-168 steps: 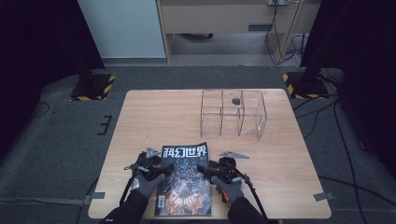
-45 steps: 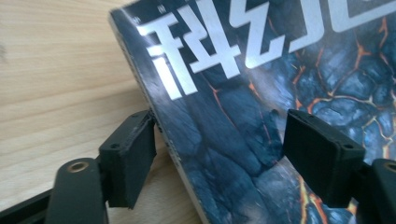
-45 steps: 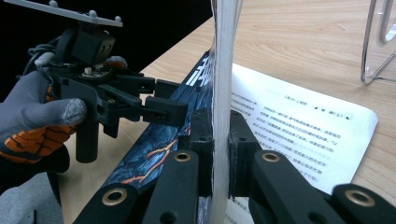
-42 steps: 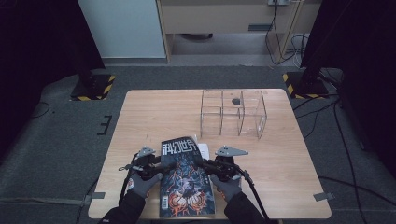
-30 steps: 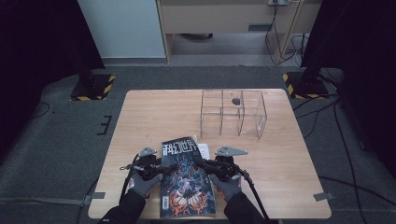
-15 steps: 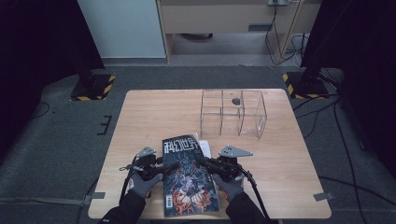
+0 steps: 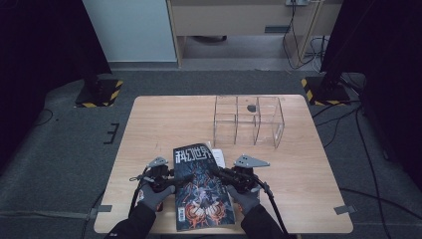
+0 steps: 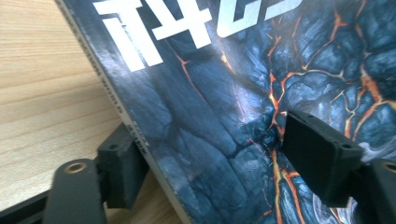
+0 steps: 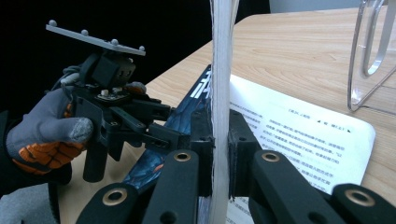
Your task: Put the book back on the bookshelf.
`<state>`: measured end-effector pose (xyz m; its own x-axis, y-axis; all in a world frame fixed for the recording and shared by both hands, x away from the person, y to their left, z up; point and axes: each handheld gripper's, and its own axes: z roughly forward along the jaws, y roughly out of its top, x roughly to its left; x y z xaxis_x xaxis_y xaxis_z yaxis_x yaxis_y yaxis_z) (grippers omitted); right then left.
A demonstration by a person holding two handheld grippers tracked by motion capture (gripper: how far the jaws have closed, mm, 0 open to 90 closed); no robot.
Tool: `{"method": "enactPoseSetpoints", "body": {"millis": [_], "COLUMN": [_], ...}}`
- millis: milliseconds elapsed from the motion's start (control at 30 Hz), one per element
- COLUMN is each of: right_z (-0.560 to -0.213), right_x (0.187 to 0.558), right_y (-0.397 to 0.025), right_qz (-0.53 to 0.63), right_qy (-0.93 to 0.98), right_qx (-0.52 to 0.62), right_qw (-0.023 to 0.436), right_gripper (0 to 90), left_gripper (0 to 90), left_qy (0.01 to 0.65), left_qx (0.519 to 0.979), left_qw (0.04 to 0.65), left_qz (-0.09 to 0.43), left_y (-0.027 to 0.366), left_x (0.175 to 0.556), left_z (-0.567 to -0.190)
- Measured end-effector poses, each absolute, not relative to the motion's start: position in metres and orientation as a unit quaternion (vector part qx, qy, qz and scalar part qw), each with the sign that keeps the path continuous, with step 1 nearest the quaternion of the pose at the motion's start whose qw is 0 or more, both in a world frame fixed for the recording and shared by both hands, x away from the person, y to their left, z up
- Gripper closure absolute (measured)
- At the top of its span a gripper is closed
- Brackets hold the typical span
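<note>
A magazine (image 7: 199, 189) with a dark lava-pattern cover and white title lies near the table's front edge between my two grippers. My right gripper (image 7: 221, 174) is shut on a thin bundle of its pages (image 9: 219, 70), which stands upright between the jaws (image 9: 220, 135). An open white text page (image 9: 303, 135) lies flat beyond it. My left gripper (image 7: 171, 181) straddles the magazine's spine edge with its jaws well apart (image 8: 219, 158). One pad sits below the spine and the other against the cover (image 8: 224, 93). A gloved hand holds the left gripper (image 9: 163, 123) in the right gripper view.
A clear acrylic organiser (image 7: 249, 122) with several compartments stands at the back right of the wooden table (image 7: 169, 119), with a small dark object (image 7: 251, 107) inside. Its wall (image 9: 373, 56) rises close to the white page. Dark floor surrounds the table.
Over the last seconds the magazine went from lying wide and flat to narrower, its right part lifted by the right gripper. In the last second both grippers and the magazine barely shifted.
</note>
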<state>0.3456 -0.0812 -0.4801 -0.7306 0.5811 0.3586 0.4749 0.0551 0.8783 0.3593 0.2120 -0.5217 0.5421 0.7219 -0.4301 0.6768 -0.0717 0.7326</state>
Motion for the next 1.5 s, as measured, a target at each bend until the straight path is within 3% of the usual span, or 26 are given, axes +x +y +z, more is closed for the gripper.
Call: {"method": "enactPoseSetpoints", "body": {"millis": [367,867,1267,1500], "right_z": [-0.483,-0.483,-0.484,-0.484], "right_x": [0.35,0.352,0.354,0.355], "right_y": [-0.089,-0.093,-0.092,-0.092], "right_qz": [0.565,0.561,0.554,0.553], "right_qy": [0.732,0.741,0.744,0.744], "right_qx": [0.378,0.367,0.369,0.371], "right_qw": [0.047,0.048,0.049,0.05], "right_gripper": [82.3,82.6,83.3,83.2], "left_gripper": [38.1,34.6,64.2,67.6], "left_qy": [0.44,0.442,0.47,0.478], "left_qx": [0.72,0.718,0.733,0.736], "left_qw": [0.534,0.537,0.488,0.475], "left_qz": [0.054,0.037,0.064,0.068], "left_y": [0.209,0.199,0.199,0.198], "left_x": [0.351,0.359,0.356,0.354], "left_z": [-0.502,-0.503,-0.5,-0.493]}}
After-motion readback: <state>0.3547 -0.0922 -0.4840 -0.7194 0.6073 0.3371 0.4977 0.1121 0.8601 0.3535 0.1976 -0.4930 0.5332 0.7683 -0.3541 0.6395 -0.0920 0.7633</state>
